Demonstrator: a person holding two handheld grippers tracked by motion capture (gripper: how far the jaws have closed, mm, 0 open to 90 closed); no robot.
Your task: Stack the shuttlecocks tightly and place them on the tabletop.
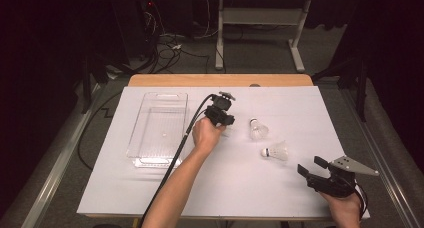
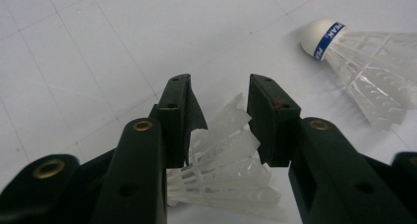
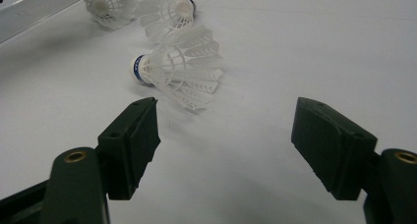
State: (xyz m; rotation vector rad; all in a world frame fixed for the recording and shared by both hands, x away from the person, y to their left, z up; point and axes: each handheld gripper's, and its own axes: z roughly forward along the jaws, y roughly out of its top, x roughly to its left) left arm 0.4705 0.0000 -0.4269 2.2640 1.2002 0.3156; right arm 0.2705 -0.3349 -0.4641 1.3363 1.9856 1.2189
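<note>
Shuttlecock (image 2: 221, 170) lies on white table sheet (image 1: 240, 188) between jaws of left gripper (image 2: 219, 103), mid-table, just right of clear tray (image 1: 159, 125); jaws half apart, skirt between pads, firm pinch not discernible. Second shuttlecock (image 1: 258, 129) right of it, third shuttlecock (image 1: 276, 151) nearer and further right. Right gripper (image 3: 223, 135) at near right corner, jaws wide apart, nothing between, pointing toward third shuttlecock

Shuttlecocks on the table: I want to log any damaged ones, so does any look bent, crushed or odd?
Nothing stands out. The shuttlecock between the jaws of the left gripper keeps its skirt whole, and the two shuttlecocks lying on the table look intact.
</note>
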